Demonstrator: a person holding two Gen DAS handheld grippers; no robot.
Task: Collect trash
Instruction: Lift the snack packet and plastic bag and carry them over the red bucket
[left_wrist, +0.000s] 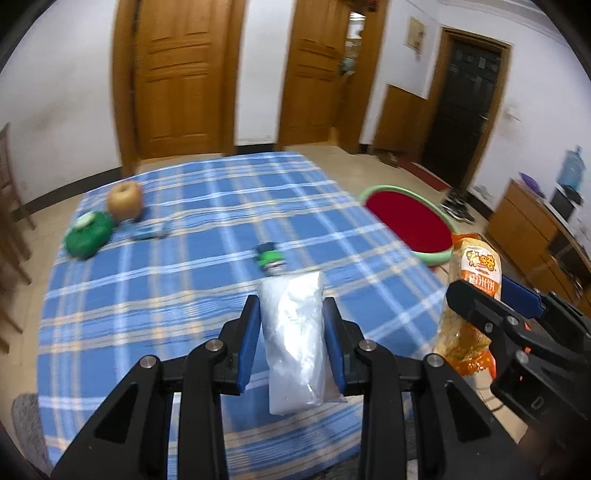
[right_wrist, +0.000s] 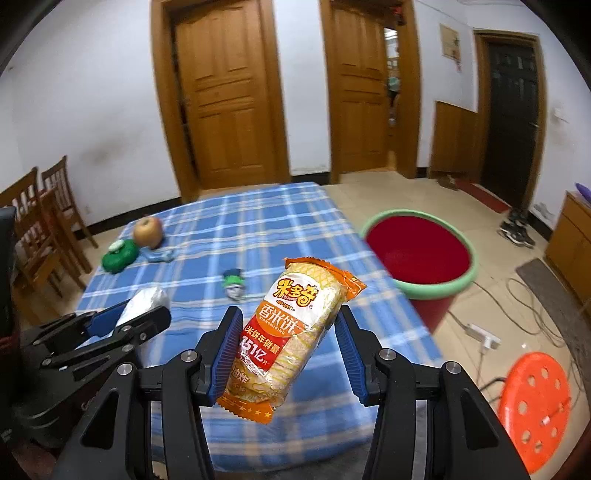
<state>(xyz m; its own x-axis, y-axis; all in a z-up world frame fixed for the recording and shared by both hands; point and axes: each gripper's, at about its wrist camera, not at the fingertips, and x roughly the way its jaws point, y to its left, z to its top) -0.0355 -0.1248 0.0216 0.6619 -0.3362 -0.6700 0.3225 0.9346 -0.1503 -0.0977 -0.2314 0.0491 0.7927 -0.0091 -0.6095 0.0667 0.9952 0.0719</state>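
My left gripper (left_wrist: 291, 314) is shut on a crumpled white plastic bag (left_wrist: 295, 343), held above the blue plaid tablecloth (left_wrist: 184, 295). My right gripper (right_wrist: 286, 321) is shut on an orange rice-cracker packet (right_wrist: 291, 332), which also shows at the right edge of the left wrist view as the packet (left_wrist: 469, 295). A red bucket with a green rim (right_wrist: 417, 254) stands on the floor past the table's right edge. A small green and white wrapper (left_wrist: 271, 258) lies on the cloth just beyond the white bag.
At the table's far left lie an apple (left_wrist: 125, 201), a green lidded container (left_wrist: 88, 234) and a crumpled blue scrap (left_wrist: 147, 232). Wooden chairs (right_wrist: 40, 229) stand left. An orange stool (right_wrist: 532, 406), cables and a power strip (right_wrist: 484, 336) are on the floor at right.
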